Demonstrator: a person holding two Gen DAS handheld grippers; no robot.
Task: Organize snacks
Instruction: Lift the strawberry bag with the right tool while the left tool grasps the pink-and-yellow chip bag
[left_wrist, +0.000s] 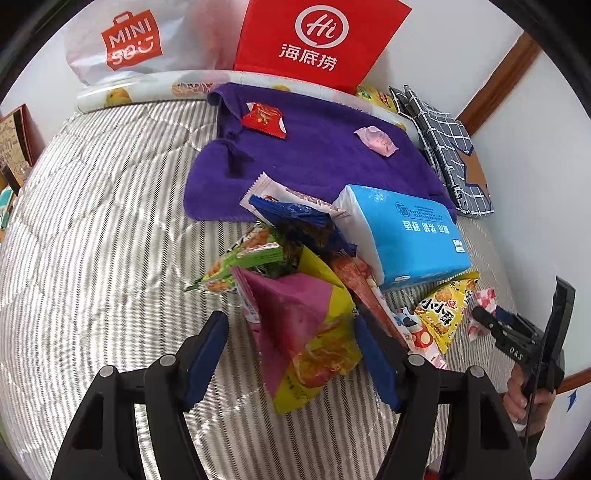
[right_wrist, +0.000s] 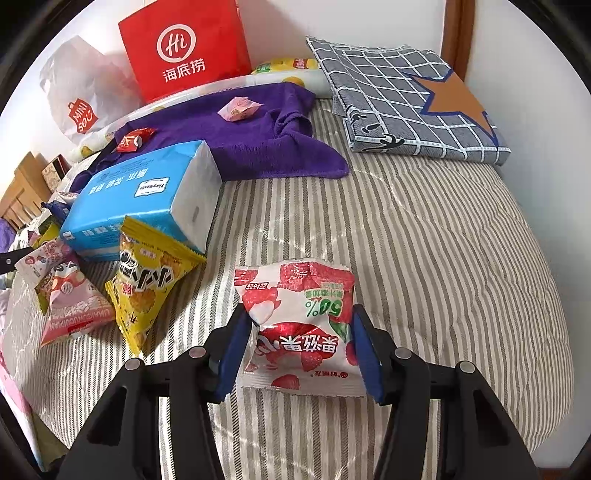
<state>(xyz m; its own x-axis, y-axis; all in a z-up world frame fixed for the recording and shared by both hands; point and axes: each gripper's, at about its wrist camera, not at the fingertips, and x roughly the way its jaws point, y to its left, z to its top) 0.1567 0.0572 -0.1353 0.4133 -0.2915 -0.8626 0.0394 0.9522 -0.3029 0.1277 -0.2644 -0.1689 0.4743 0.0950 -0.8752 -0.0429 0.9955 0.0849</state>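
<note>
A red-and-white strawberry snack packet (right_wrist: 297, 328) is pinched between the blue pads of the right hand-held gripper (right_wrist: 297, 350), the jaws drawn in part-way against its two side edges; its lower edge appears to rest on the striped bed quilt (right_wrist: 424, 240), apart from the other snacks, probably so that it can be carried to its own place. The left hand-held gripper (left_wrist: 291, 354) is seen with its jaws part-open astride a yellow-and-magenta snack bag (left_wrist: 306, 332); the right pad seems to be against the bag while a gap shows at the left pad, so no grip is judged to be made yet. That bag sticks out of a loose heap of packets (left_wrist: 295, 236), and the rest of the heap is likely to be dragged along if it is lifted. At two o'clock of the heap a blue tissue pack (left_wrist: 406, 236) leans on the snacks, and a yellow packet (left_wrist: 443, 310) is wedged under its near edge. At twelve o'clock a purple towel (left_wrist: 317, 147) is spread, with a red sachet (left_wrist: 264, 120) and a pink sachet (left_wrist: 376, 140) set on it well apart. Beyond it stand a red paper bag (left_wrist: 317, 40) and a white shopping bag (left_wrist: 125, 40); a folded checked cloth (right_wrist: 406, 99) lies at one o'clock.
</note>
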